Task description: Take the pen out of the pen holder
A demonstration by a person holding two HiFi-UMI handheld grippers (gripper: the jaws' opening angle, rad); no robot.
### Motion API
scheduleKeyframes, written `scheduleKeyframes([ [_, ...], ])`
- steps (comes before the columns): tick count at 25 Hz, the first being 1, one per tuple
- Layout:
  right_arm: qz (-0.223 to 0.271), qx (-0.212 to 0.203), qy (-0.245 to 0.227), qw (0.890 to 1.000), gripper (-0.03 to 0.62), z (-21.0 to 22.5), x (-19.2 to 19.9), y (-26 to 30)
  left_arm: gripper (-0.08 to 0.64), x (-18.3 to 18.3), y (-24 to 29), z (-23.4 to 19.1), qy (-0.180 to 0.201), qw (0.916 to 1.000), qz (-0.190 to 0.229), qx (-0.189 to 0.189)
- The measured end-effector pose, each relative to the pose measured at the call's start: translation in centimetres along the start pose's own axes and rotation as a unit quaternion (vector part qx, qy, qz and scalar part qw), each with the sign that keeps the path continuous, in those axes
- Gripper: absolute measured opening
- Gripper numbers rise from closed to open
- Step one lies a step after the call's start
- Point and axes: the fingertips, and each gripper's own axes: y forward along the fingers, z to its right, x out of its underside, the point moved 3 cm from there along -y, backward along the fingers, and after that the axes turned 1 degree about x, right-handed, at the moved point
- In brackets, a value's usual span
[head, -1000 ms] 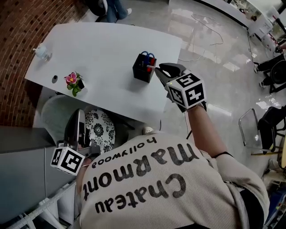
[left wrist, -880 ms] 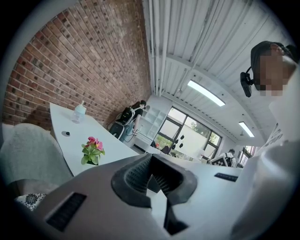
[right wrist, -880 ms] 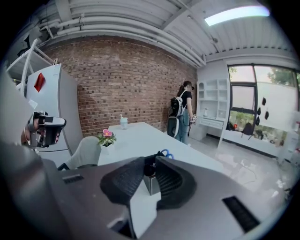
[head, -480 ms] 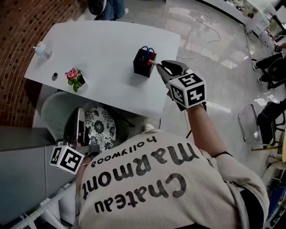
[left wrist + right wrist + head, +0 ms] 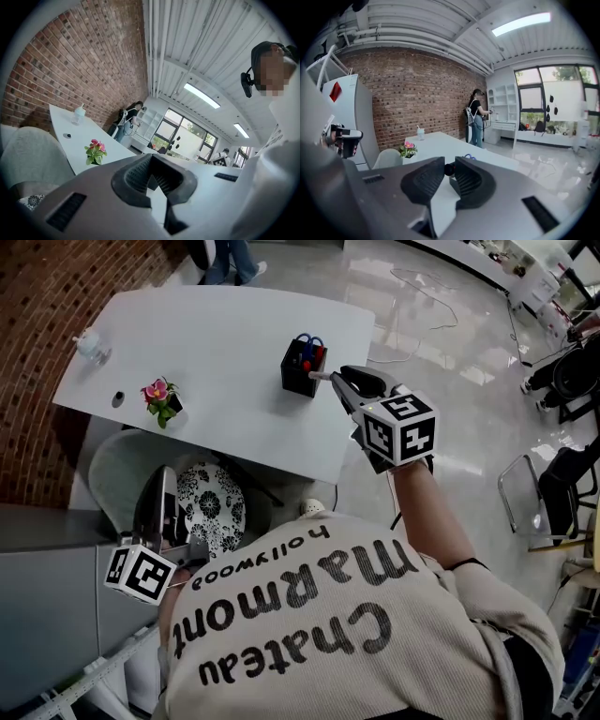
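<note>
Right claw [image 5: 336,379] clenched on the pen [image 5: 449,169], right at the pen holder [image 5: 302,371].

Nearest us, the left claw [image 5: 151,158] sits low by the chair [image 5: 122,474], jaws pressed together with nothing in them. The chair has a patterned cushion [image 5: 211,507] and is tucked under the white counter [image 5: 216,343]. At the counter's edge the right claw's jaws have just been closing and grip the pen by its dark end. The pen's other end is at the black holder's rim; we can't tell if it's clear. Blue scissor handles [image 5: 307,341] stick up from the holder. Further left we see a potted flower [image 5: 159,395], then a cup [image 5: 89,345] at the far corner. A person [image 5: 478,117] stands beyond the counter.
</note>
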Motion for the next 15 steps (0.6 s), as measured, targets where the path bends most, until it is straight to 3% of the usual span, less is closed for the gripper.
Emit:
scheduleKeyframes([
  [15,-0.028,-0.041,0.025,0.998,0.067,-6.9,3.3,-3.6,0.002,1.7,-1.7,1.5,-0.012,0.9984,-0.028,0.048],
])
